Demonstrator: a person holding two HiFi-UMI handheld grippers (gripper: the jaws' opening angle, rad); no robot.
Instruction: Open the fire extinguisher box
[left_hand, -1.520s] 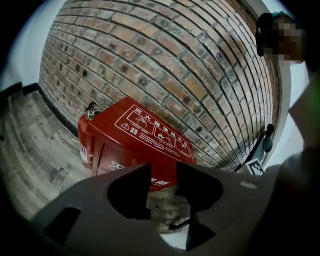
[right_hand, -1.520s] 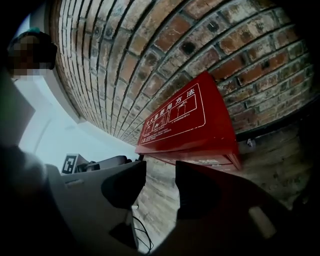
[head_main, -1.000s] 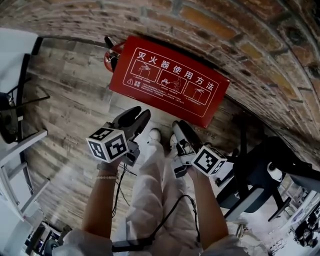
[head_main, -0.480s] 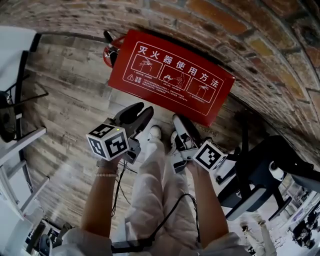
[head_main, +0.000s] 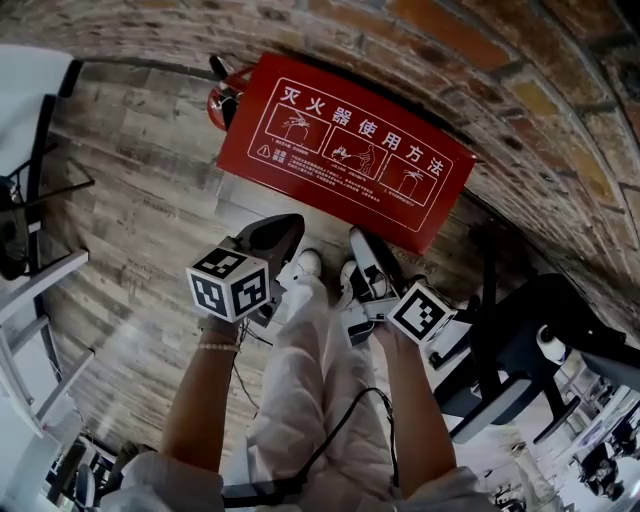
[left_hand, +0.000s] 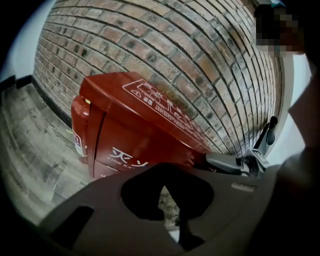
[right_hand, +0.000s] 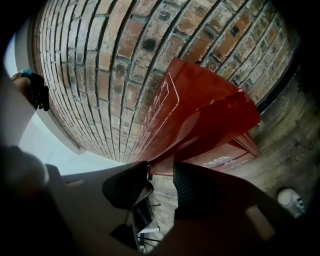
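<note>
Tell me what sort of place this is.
Probably an indoor office or studio: an exposed brick wall, a wood-plank floor, a red fire extinguisher box standing against the wall, and what looks like an office chair at the right.

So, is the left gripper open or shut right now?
Shut. The left gripper has just been closing its jaws; in its own view their tips meet, with nothing between them.

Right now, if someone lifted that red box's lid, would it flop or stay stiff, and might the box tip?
The lid looks like flat, glossy painted metal, so probably stiff and a little slippery. The box sits low and wide on the floor against the brick wall, so it seems unlikely to tip.
</note>
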